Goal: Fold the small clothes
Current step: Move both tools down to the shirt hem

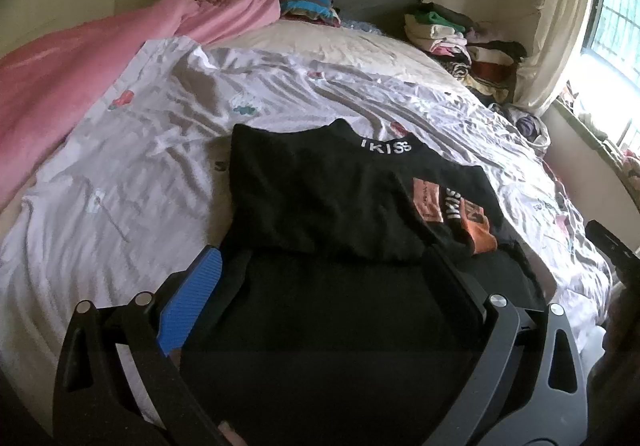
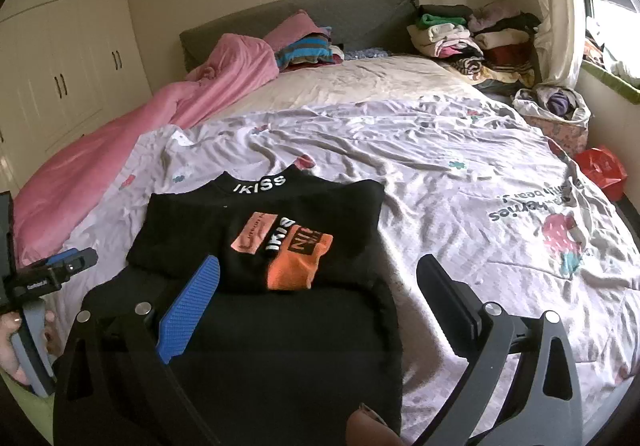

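A black shirt with a white "IKISS" collar and an orange print lies partly folded on the bed's white sheet. Its sleeve with the print is folded over the front. My left gripper is open, just above the shirt's near hem, its fingers straddling the cloth. My right gripper is open over the shirt's near right edge. The blue pad sits over the black cloth; the black finger is over the sheet beside it.
A pink blanket lies along the left. Stacks of folded clothes sit at the far right by the headboard. A bag of clothes and a red bag are at the right edge. The window is at right.
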Action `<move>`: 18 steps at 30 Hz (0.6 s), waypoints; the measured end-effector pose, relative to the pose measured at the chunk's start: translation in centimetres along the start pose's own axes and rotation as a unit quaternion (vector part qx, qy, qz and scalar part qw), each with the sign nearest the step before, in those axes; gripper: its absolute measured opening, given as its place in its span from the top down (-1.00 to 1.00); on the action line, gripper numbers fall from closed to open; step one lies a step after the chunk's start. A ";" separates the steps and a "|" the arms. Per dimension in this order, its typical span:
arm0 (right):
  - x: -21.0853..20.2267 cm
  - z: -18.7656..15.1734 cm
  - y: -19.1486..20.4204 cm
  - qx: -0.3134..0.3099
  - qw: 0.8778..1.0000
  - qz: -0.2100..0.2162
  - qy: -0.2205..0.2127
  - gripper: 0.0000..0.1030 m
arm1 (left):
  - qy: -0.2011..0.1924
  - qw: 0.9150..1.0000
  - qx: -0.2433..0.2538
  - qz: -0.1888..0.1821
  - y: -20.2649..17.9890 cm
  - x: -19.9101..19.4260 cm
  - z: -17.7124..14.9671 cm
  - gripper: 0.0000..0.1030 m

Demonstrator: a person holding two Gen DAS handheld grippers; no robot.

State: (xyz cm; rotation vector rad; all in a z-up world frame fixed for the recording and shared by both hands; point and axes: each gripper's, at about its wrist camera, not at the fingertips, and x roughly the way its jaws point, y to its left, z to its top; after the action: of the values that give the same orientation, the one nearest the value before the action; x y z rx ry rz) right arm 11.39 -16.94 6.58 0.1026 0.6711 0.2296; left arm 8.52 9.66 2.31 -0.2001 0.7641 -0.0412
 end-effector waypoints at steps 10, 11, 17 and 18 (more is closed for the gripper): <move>-1.1 -1.3 -1.1 -0.004 1.000 -0.003 0.011 -0.91 | 0.018 0.999 0.008 0.031 1.8 -1.5 -2.3 -0.81; -1.1 -1.5 -1.1 -0.005 1.000 -0.003 0.012 -0.91 | 0.019 0.999 0.005 0.035 2.2 -1.7 -2.5 -0.81; -1.4 -2.4 -1.0 -0.016 1.000 0.000 0.022 -0.91 | 0.027 0.998 -0.013 0.051 4.5 -2.9 -3.8 -0.81; -1.4 -2.5 -1.0 -0.017 1.000 0.001 0.023 -0.91 | 0.028 0.998 -0.015 0.054 4.9 -3.1 -4.1 -0.81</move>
State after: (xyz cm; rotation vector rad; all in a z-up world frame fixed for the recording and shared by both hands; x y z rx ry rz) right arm 8.96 -18.22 5.29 0.0646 0.7125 0.2457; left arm 3.30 14.10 0.64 -0.1870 0.8311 0.0684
